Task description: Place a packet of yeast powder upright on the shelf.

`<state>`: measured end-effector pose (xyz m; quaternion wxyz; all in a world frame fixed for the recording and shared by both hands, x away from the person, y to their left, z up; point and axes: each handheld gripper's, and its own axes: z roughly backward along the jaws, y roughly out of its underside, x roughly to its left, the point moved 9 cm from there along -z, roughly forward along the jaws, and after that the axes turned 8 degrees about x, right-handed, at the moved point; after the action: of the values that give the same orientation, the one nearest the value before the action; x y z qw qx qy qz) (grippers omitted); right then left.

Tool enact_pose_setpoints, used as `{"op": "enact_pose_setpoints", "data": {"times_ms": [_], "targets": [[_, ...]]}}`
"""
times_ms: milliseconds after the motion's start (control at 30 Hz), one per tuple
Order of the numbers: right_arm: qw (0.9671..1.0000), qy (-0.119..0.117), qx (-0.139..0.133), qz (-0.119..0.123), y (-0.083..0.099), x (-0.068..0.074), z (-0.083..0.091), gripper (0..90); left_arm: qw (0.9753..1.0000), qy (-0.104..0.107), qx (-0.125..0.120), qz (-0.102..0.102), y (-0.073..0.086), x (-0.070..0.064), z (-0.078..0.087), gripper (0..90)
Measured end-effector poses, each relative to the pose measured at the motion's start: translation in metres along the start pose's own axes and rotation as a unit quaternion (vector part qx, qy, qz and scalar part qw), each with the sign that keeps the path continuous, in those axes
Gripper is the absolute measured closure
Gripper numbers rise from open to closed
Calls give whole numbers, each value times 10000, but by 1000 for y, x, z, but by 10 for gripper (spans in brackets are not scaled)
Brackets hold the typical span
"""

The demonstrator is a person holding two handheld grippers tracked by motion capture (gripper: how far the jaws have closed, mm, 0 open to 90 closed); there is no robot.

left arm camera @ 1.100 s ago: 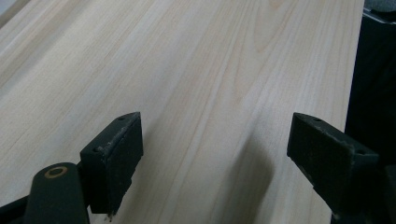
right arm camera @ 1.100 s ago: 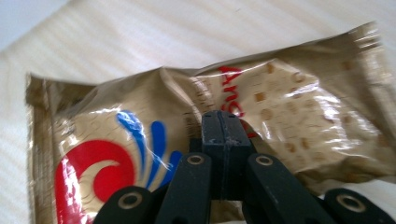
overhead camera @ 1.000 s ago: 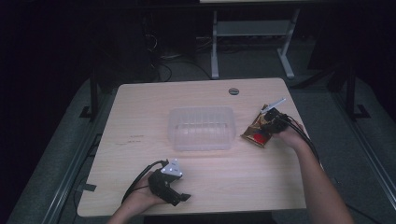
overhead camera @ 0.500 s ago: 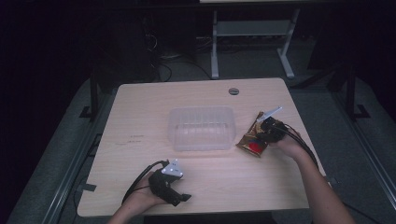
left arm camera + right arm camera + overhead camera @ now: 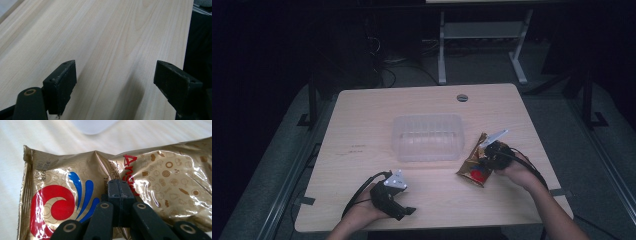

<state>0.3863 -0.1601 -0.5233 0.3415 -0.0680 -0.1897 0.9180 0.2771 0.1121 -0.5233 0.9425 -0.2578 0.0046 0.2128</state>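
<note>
Simply crinkled gold snack packet (image 5: 105,192)

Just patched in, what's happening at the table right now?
A person works two hand-held tongs over a wooden table. The right tongs are shut on a gold snack packet with a red and blue swirl, pinching its middle, just right of a clear plastic container. The left tongs sit open near the table's front edge, holding nothing.
</note>
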Motion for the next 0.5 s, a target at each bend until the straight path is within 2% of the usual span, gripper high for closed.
{"op": "enact_pose_setpoints", "data": {"times_ms": [133, 167, 200, 500], "targets": [[9999, -87, -25, 81, 2, 20, 1, 899, 10000, -5, -7, -6, 0, 0, 1, 179], [9999, -87, -25, 81, 2, 20, 1, 899, 10000, -5, -7, -6, 0, 0, 1, 179], [9998, -157, -43, 86, 2, 30, 2, 899, 10000, -5, -11, -5, 0, 0, 1, 179], [9980, -499, -154, 342, -5, 75, -2, 899, 10000, -9, -21, 2, -1, -1, 1, 179]]}}
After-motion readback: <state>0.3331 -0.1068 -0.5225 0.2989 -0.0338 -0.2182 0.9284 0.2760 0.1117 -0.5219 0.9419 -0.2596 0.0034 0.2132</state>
